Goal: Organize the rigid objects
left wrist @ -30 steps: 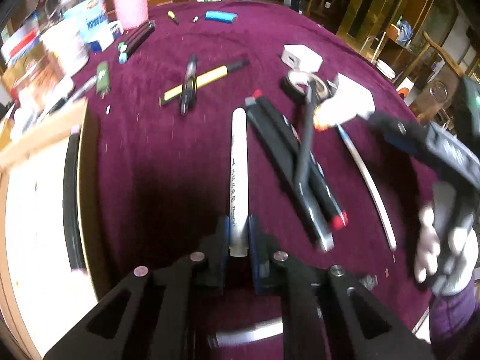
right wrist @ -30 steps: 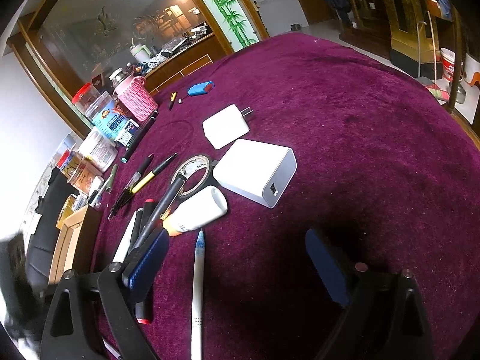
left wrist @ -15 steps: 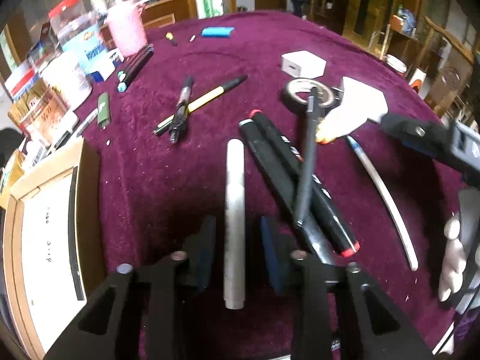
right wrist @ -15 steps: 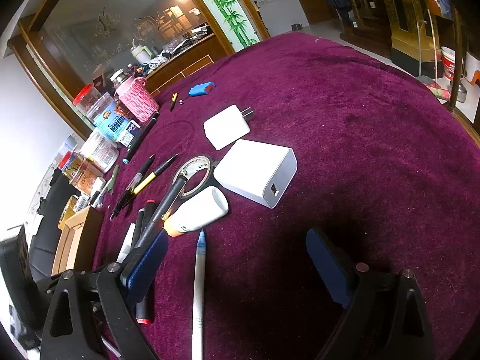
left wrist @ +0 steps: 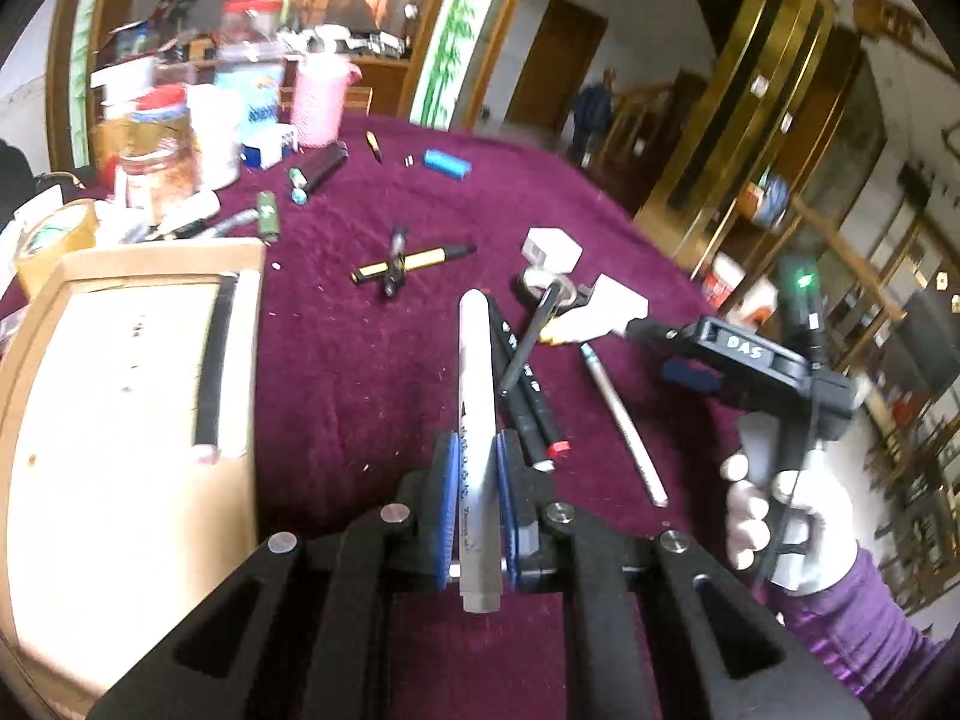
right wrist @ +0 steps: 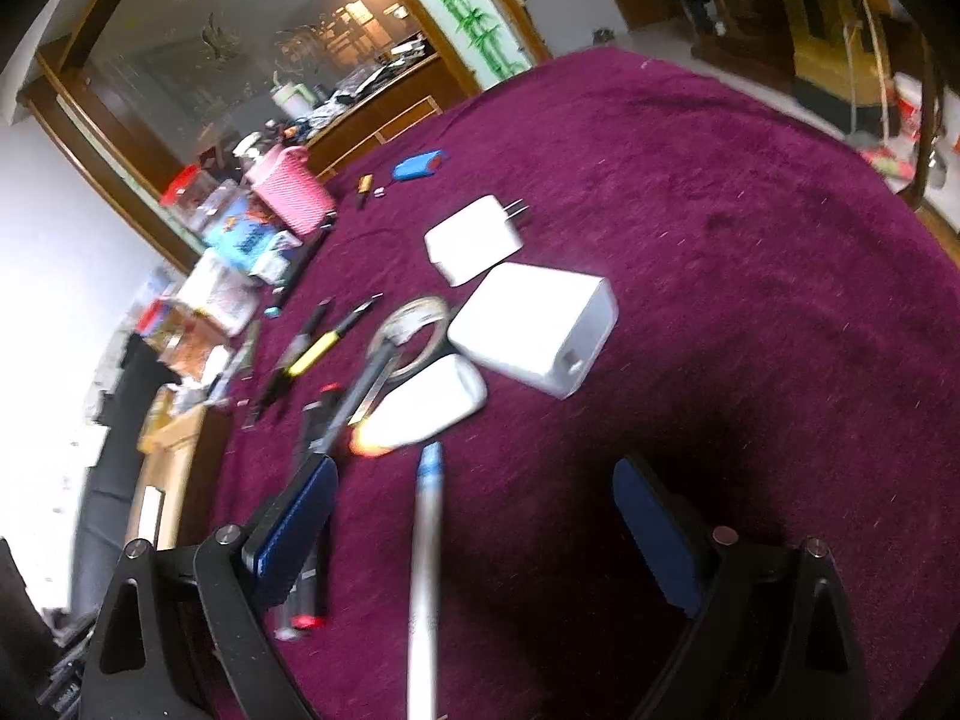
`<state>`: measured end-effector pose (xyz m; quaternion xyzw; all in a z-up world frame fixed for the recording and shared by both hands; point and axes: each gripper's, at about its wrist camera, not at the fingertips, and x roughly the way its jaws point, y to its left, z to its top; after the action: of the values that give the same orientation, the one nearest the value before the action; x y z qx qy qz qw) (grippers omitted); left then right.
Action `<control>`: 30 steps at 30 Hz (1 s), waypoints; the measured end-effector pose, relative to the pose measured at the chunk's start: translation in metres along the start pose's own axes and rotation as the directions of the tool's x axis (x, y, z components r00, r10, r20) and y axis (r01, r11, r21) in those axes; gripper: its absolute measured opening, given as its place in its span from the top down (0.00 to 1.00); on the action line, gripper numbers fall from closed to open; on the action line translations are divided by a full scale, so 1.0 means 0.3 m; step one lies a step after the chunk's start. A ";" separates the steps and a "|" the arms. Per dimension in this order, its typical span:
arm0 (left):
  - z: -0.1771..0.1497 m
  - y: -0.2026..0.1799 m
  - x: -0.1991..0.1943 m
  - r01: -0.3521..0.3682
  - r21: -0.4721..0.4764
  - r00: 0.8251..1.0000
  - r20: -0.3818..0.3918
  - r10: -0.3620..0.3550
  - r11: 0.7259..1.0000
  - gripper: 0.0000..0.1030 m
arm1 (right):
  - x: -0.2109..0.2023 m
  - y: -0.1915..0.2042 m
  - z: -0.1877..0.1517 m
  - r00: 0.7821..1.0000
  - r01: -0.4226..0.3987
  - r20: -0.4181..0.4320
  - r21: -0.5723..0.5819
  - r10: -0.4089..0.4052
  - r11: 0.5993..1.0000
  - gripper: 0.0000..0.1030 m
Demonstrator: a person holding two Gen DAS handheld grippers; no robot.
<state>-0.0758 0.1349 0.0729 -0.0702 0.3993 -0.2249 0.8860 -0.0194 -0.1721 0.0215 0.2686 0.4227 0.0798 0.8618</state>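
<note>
White marker, pinched between the blue pads of the left gripper, its pads pressed onto the barrel on both sides; the marker points away from the camera, its far tip over the maroon tablecloth and its near end jutting back past the pads. Whether the marker still touches the cloth cannot be told. Just right of it lie two black markers with red and white ends, a dark pen crossing them. Right gripper, with its pads spread wide and nothing between them, hangs over the cloth; a slim white pen lies beneath the gap, its near end cut off by the frame edge. Far of it, a white bottle with an orange tip is blurred, beside a roll of tape, a large white charger and a smaller white plug. A yellow-and-black pen lies at mid-table. At left, a cardboard box is washed out by glare, its contents hard to make out. Jars and a pink basket at the far left edge are blurred. A gloved hand with a purple sleeve holds the right gripper's handle.
</note>
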 end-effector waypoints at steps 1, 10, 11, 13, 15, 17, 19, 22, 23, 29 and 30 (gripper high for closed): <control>-0.012 0.007 -0.036 0.014 -0.009 1.000 0.022 -0.014 1.000 0.88 | -0.002 0.019 0.001 1.000 -0.014 -0.010 0.002 0.014 1.000 0.08; -0.085 0.129 -0.145 0.064 -0.107 0.995 0.080 -0.056 0.992 0.88 | 0.168 0.169 0.005 0.977 -0.120 -0.161 0.135 0.141 0.984 0.43; -0.093 0.150 -0.152 0.063 -0.121 0.995 0.081 -0.053 0.991 0.88 | 0.185 0.179 0.003 0.976 -0.116 -0.165 0.140 0.138 0.983 0.47; -0.110 0.195 -0.164 0.059 -0.149 0.996 0.082 -0.047 0.987 0.88 | 0.219 0.202 -0.002 0.978 -0.096 -0.172 0.144 0.120 0.985 0.56; -0.121 0.226 -0.170 0.052 -0.165 0.996 0.083 -0.039 0.985 0.88 | 0.252 0.228 -0.001 0.984 -0.045 -0.164 0.131 0.067 0.990 0.59; -0.133 0.252 -0.174 0.046 -0.178 0.996 0.083 -0.032 0.983 0.88 | 0.267 0.243 0.001 0.989 0.004 -0.148 0.107 0.012 0.994 0.68; -0.143 0.274 -0.180 0.040 -0.187 0.996 0.082 -0.025 0.981 0.88 | 0.270 0.250 -0.001 0.991 0.031 -0.134 0.088 -0.019 0.996 0.81; -0.151 0.314 -0.190 0.030 -0.206 0.996 0.084 -0.013 0.978 0.88 | 0.248 0.258 -0.002 0.993 0.037 -0.110 0.055 -0.031 0.998 0.90; -0.153 0.327 -0.193 0.028 -0.212 0.996 0.083 -0.010 0.977 0.88 | 0.236 0.258 -0.001 0.994 0.030 -0.104 0.050 -0.025 0.998 0.91; -0.134 0.413 -0.201 0.052 -0.278 0.997 0.076 -0.032 0.959 0.88 | 0.165 0.300 0.004 0.991 -0.084 -0.100 0.025 0.086 0.996 0.90; -0.126 0.427 -0.202 0.054 -0.287 0.997 0.071 -0.035 0.956 0.88 | 0.164 0.313 0.004 0.986 -0.118 -0.113 0.035 0.122 0.992 0.90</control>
<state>-0.0949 0.2785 0.0495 -0.2154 0.3970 -0.1818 0.8735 0.0209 -0.0756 0.0383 0.3009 0.4558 0.1409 0.8258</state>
